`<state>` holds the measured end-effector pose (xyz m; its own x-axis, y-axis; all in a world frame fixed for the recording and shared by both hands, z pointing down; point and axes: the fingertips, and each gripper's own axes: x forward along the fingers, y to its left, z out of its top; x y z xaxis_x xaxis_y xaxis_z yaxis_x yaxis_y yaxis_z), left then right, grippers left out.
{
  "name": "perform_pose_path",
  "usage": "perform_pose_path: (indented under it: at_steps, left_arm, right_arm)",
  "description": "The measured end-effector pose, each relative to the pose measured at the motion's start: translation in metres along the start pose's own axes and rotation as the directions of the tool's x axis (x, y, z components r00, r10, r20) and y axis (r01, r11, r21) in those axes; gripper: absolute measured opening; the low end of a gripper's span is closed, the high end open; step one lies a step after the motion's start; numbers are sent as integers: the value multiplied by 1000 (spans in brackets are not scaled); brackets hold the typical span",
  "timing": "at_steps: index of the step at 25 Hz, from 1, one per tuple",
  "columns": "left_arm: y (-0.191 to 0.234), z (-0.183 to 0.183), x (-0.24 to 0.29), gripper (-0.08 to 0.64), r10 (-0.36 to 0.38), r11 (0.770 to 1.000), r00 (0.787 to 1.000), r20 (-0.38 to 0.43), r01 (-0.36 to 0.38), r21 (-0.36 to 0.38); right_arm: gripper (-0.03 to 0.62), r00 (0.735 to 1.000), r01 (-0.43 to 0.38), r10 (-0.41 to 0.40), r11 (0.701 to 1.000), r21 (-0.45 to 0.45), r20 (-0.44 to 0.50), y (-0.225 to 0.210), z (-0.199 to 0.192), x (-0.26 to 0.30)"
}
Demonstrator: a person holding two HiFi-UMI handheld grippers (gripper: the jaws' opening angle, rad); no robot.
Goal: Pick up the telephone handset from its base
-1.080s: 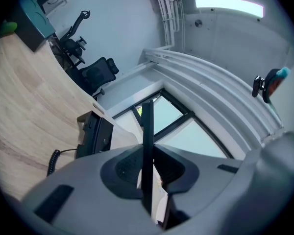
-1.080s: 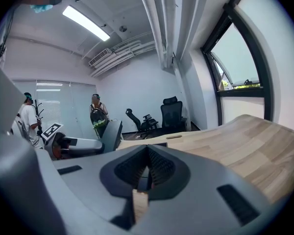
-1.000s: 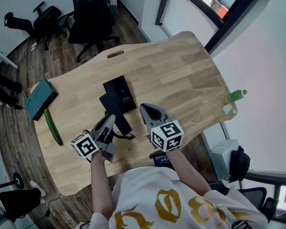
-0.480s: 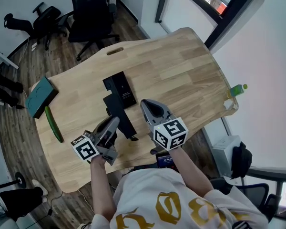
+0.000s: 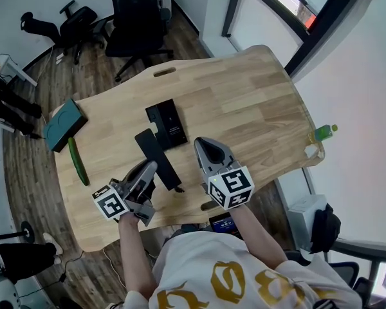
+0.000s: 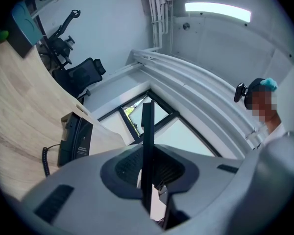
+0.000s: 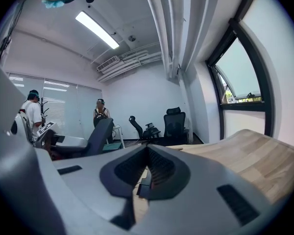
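Telephone handset (image 5: 153,150) looks like a light, rigid plastic bar, smooth enough to slip and tethered by a coiled cord (image 6: 45,159); its narrow middle seems the best hold. The left gripper (image 5: 150,168) is clamped across it, edge-on between the jaws, lifted clear of the base (image 5: 169,122) just beyond on the table (image 5: 244,102). The right gripper (image 5: 203,145) hangs to its right, jaws together and empty.

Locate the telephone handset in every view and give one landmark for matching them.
Head view: telephone handset, slanted black bar left of centre, off its base.
Left gripper view: telephone handset, thin upright bar mid-frame, between the jaws.
Right gripper view: not identifiable; only a dark sliver behind the jaws.
Shared landmark: the wooden table.
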<state>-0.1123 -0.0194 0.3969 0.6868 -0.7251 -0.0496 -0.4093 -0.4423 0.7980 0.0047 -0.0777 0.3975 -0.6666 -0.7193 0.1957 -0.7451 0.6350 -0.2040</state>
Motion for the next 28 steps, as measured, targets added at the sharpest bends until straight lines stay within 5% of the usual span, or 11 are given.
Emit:
perform_pose_path:
  at_steps: [28]
  left_arm:
    - [0, -16, -11, 72, 59, 998, 998, -23, -59, -4]
  right_arm:
    - [5, 999, -10, 8, 999, -44, -44, 0, -11, -4]
